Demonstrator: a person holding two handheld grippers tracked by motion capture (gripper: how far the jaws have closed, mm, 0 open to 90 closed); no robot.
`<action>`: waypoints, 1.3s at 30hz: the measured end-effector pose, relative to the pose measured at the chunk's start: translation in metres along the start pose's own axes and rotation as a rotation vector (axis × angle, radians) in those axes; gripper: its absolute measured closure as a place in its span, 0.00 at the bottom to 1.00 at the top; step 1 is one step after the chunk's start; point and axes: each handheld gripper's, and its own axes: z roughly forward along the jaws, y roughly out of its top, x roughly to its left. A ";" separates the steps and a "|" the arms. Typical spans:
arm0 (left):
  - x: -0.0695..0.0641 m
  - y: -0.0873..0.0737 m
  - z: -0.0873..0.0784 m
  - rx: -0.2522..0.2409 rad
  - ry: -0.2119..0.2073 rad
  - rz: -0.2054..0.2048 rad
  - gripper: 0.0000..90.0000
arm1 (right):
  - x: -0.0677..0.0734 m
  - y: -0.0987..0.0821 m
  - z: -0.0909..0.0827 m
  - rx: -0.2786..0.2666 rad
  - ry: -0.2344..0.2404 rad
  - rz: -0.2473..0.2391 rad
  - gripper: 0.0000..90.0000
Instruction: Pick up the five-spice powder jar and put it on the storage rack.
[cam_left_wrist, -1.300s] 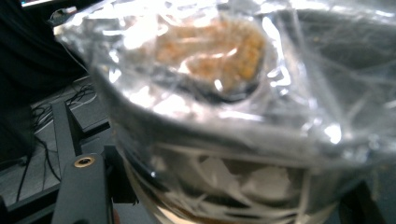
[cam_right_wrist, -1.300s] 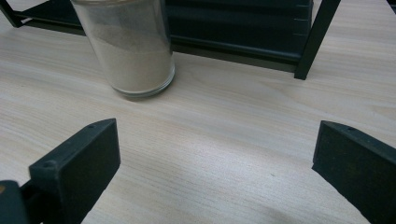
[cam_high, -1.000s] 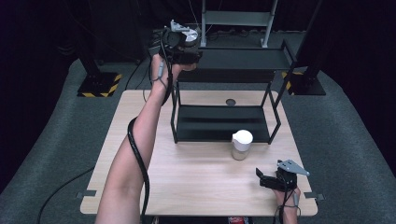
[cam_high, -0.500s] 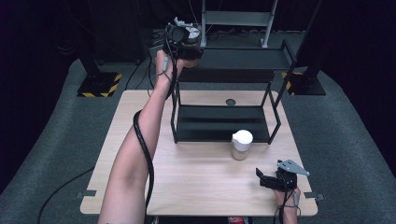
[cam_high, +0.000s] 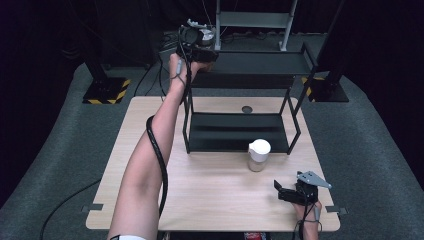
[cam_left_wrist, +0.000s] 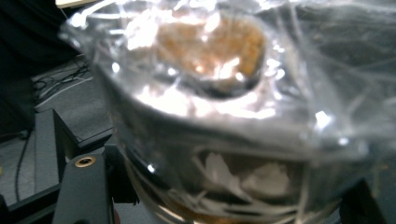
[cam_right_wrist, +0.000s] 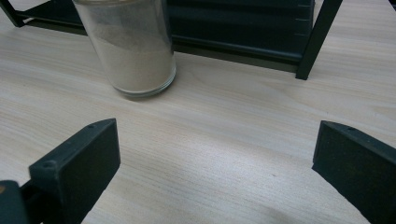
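My left gripper (cam_high: 201, 46) is raised at arm's length over the left end of the black rack's top shelf (cam_high: 260, 64). It is shut on a clear plastic-wrapped container (cam_left_wrist: 210, 93) with orange-brown contents, which looms close and blurred in the left gripper view; in the high view the container (cam_high: 204, 34) shows as a pale bundle. A glass jar (cam_high: 259, 155) with a white lid and pale powder stands on the table in front of the rack. My right gripper (cam_high: 282, 191) rests near the table's front right corner, open, jaws pointing at the jar (cam_right_wrist: 128, 46) with bare wood between them.
The two-tier black rack stands at the back half of the wooden table (cam_high: 210, 195); its lower shelf (cam_high: 235, 131) is bare. A small dark round spot (cam_high: 247, 109) marks the tabletop behind it. Stands and cables sit on the grey floor beyond.
My left hand has carried the wrapped container a little to the right, closer over the top shelf's left end. The right gripper and the jar have stayed put.
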 end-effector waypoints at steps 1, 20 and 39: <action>0.003 -0.001 0.000 -0.004 -0.007 -0.016 0.34 | 0.000 0.000 0.000 -0.001 0.000 -0.001 0.00; 0.002 -0.001 0.000 0.000 -0.001 -0.033 0.34 | 0.000 0.000 0.000 -0.002 0.000 -0.002 0.00; 0.008 0.021 -0.015 0.133 -0.010 -0.013 0.07 | 0.000 -0.001 0.000 -0.003 -0.001 -0.002 0.00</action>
